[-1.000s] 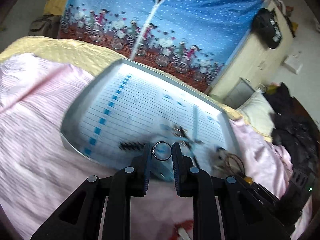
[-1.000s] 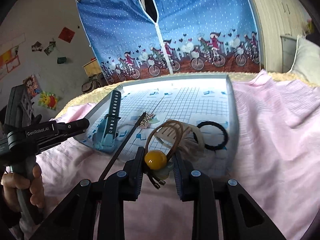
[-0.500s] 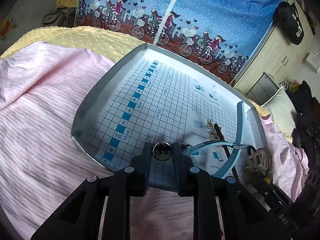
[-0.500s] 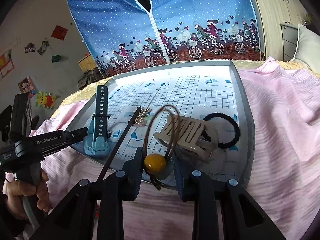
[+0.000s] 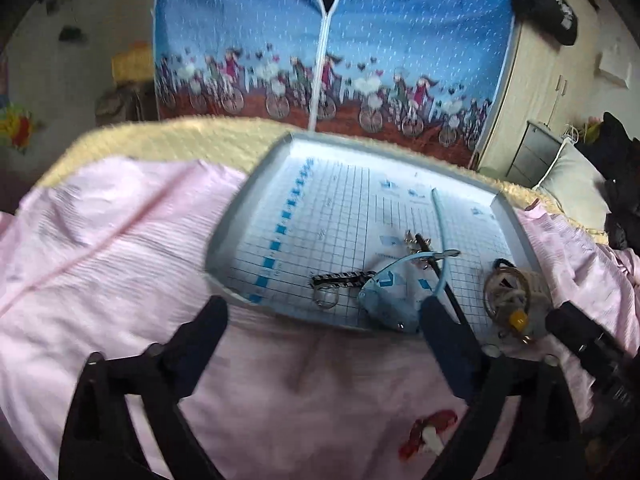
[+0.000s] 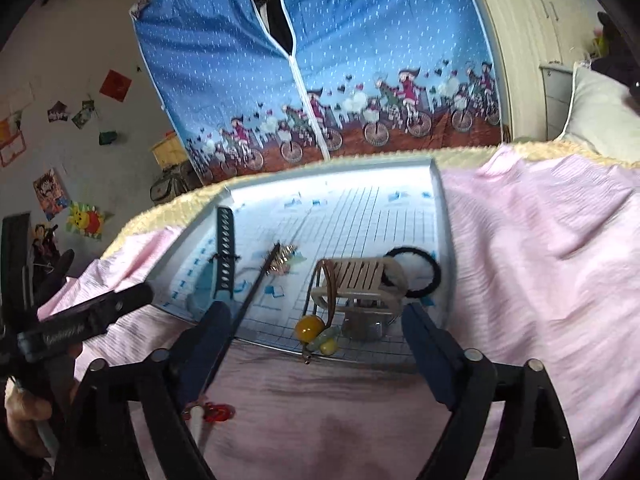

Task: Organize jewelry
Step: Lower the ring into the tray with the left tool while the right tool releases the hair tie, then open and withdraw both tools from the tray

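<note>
L gripper (image 5: 324,320) is spread wide, nothing between its dark fingers, hovering over the pink striped bedsheet (image 5: 120,248) just short of the near rim of the shallow grey tray w/ a blue-and-white grid liner (image 5: 344,208). Small silver ring (image 5: 325,298) lies flat on the liner near the front edge, touching a dark braided metal clip (image 5: 344,278) just behind it. To the right of those: pale blue watch w/ a curved rubber strap (image 5: 390,300), and a thin black stick (image 5: 438,276) lying across the tray past it.

R gripper (image 6: 316,328), same story: fingers released and far apart, holding nothing, hanging over the sheet in front of the tray. Straight ahead of it, at the tray's front rim, sits the brown cord w/ a round yellow bead (image 6: 309,327) and smaller pale beads, partly spilling over the edge. Cord loops up over a cream ribbed hair claw (image 6: 360,284). Behind the claw, a black elastic hair tie (image 6: 420,276), lying flat by the right wall. A small gold-toned sparkly piece (image 6: 285,259) rests mid-tray beside the stick's tip.

Red-and-white small item (image 6: 210,414) lies on the sheet, outside the tray, near the R gripper's left finger. A hand (image 6: 24,420) grips the L tool's handle at the far left of the right wrist view.
</note>
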Demonstrator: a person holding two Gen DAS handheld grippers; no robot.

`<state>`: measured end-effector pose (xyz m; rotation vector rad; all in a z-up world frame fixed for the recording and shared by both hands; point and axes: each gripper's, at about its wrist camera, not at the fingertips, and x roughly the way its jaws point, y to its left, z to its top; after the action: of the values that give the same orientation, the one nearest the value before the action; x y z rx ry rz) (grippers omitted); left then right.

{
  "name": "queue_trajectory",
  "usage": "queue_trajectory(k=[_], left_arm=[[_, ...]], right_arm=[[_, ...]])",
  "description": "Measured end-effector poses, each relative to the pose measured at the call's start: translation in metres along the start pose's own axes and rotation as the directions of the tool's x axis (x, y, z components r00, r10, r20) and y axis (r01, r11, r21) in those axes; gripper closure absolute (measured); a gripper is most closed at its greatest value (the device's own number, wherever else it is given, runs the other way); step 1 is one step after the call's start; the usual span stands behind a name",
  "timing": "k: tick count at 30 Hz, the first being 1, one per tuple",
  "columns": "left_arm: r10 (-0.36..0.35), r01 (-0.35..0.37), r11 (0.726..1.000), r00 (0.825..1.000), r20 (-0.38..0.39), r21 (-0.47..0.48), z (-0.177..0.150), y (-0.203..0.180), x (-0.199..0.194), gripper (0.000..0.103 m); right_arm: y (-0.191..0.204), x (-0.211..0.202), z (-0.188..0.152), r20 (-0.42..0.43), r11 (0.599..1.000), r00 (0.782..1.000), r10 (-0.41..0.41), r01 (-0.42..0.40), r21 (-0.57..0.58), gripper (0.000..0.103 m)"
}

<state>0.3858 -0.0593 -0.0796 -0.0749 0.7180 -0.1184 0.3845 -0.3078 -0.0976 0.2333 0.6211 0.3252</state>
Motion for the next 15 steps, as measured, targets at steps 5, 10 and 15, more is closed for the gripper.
queue_trajectory(k=[5, 10, 15], left_arm=[[-0.01, 0.012, 1.0, 0.993, 0.121, -0.015, -0.016, 0.0, -0.055, 0.004], [0.006, -0.003, 1.0, 0.982, 0.186, -0.012, -0.028, -0.008, -0.107, 0.004], [0.007, -0.004, 1.0, 0.974, 0.226, -0.012, -0.043, -0.014, -0.158, 0.004]], right_arm=[[0.013, -0.049, 0.002, 0.106, 0.999, 0.994, -0.031, 0.035, -0.032, 0.0], [0.027, -0.101, -0.005, 0.221, 0.996, 0.975, -0.039, 0.055, -0.066, 0.0], [0.045, -0.144, -0.016, 0.282, 0.994, 0.958, -0.047, 0.073, -0.082, 0.0]])
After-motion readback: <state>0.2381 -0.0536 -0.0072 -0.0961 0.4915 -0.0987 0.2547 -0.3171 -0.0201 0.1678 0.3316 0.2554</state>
